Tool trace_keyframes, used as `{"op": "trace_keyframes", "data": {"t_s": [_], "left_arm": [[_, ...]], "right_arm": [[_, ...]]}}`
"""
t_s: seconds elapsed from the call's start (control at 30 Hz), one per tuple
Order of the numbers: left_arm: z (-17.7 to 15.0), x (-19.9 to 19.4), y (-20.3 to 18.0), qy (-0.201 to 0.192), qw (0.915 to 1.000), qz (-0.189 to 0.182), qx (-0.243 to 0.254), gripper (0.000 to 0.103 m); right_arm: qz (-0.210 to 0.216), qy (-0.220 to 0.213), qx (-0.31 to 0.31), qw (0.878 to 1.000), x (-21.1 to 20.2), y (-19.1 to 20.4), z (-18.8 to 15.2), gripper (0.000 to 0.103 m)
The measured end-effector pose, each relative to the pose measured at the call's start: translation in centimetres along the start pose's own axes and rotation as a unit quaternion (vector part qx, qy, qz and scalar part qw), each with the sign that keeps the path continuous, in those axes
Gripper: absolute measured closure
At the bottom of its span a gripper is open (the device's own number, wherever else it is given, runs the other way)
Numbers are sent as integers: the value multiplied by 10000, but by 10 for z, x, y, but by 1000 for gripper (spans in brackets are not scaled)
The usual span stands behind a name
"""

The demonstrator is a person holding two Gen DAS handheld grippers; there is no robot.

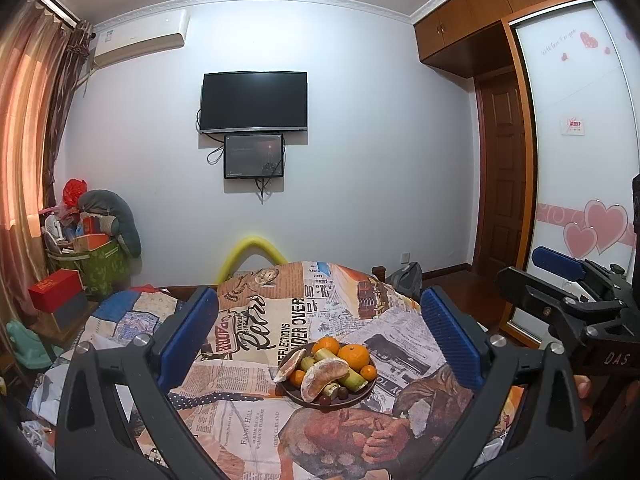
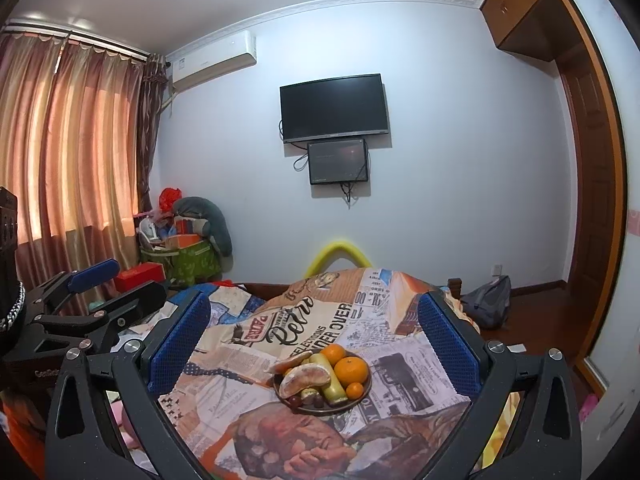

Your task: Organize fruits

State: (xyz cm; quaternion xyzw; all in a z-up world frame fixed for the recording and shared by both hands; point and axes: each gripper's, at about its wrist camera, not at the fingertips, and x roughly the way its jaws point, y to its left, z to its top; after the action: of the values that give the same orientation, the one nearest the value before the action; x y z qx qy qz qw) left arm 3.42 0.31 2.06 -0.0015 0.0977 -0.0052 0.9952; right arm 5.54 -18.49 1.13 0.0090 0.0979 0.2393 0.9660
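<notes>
While jaws gape, plate (image 1: 362, 392) between.

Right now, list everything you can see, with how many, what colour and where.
plate: one, dark, on the printed cloth.
oranges: at least four, orange, on the plate.
pomelo segments: two, pale pinkish, front of plate.
cane pieces: several, pale green, among the fruit.
printed cloth: one, newspaper pattern, over the table.
television: one, black, on the wall.
small screen: one, black, under the television.
air conditioner: one, white, upper wall.
curtains: pink-brown, left.
left gripper: blue pads, open.
right gripper: blue pads, open.
</notes>
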Motion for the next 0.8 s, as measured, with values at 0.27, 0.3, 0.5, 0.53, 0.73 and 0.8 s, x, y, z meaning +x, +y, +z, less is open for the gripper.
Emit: {"op": "trace_keyframes", "data": {"t_s": [0.27,0.3,0.5,0.53,0.73,0.8], "left_arm": [[1,1,-2,-1,10000,-50,-2,0],[1,1,-3,-4,10000,-55,0,0],[0,2,-2,-1,10000,-65,5,0],[0,2,-3,-1,10000,-66,8,0],[0,1,-2,-4,10000,-72,-3,0],[0,1,-2,-5,10000,-71,-3,0]], "right_arm": [[2,2,-11,10000,-1,0,0,0],[1,2,-12,10000,-1,0,0,0],[-12,-6,-27,10000,-1,0,2,0],[1,-1,-26,10000,-1,0,2,0],[-12,-9,-31,10000,-1,0,2,0],[-15,-10,-31,10000,-1,0,2,0]]}}
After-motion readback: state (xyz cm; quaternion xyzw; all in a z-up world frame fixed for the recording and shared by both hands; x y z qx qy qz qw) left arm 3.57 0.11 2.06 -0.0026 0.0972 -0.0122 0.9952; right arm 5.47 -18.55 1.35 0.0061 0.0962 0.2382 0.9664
